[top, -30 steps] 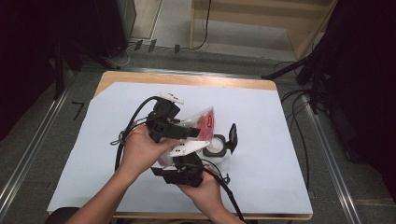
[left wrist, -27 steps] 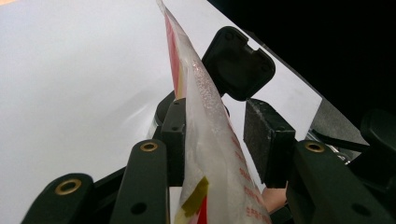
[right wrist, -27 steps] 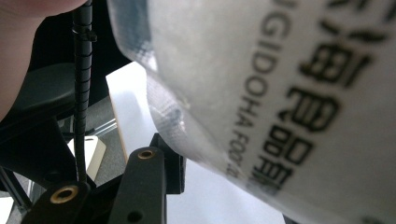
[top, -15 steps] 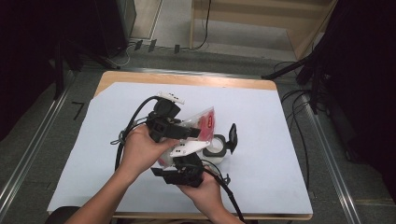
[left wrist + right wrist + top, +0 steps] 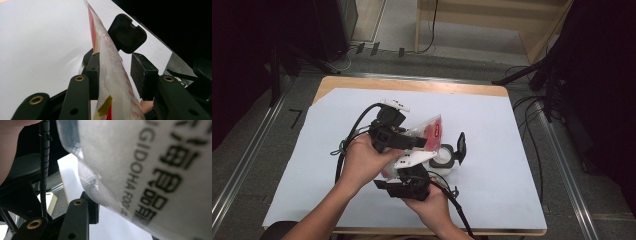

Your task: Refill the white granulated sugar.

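White table (image 5: pixel 512 150), left gripper (image 5: pixel 117 75) jaws apart around bag (image 5: pixel 112 75), right gripper (image 5: pixel 412 182) grip unclear.

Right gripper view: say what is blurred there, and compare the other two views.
Right gripper view: the plastic bag sits too close, its print soft. Left gripper view: the bag's edge is sharp, the white table cover washed out by glare. High view: evenly lit table, dark surroundings.

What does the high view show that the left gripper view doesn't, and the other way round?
High view: the left hand and right hand close together over the white table cover. Left gripper view: close up, the bag lying against one pad, with grainy white contents. Both: the red-printed bag and the open black lid of the small jar.
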{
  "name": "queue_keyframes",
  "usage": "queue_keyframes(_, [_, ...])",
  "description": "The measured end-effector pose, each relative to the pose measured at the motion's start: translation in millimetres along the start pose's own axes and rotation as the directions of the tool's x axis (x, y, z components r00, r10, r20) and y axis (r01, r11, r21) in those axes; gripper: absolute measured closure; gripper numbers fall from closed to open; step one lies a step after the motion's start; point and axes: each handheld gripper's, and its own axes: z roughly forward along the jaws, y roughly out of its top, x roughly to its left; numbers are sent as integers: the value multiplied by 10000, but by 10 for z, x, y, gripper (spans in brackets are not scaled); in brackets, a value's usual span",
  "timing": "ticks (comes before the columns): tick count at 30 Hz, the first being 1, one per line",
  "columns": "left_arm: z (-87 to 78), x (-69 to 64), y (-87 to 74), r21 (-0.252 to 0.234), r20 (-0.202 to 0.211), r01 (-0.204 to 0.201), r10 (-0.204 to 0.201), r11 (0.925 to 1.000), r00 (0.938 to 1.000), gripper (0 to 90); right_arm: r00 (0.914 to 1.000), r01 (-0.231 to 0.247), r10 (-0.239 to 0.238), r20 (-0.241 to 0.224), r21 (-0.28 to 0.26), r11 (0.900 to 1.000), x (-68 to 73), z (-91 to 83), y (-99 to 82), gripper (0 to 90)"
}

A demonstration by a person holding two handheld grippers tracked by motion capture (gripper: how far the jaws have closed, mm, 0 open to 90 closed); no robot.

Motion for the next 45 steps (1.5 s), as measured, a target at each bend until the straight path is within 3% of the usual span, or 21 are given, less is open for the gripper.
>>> queue_keyframes(45, [6,-25,10,45,-21,5,-5,10000,10000,623,9998,-150,150,-116,26,9999,12,-9,11,633])
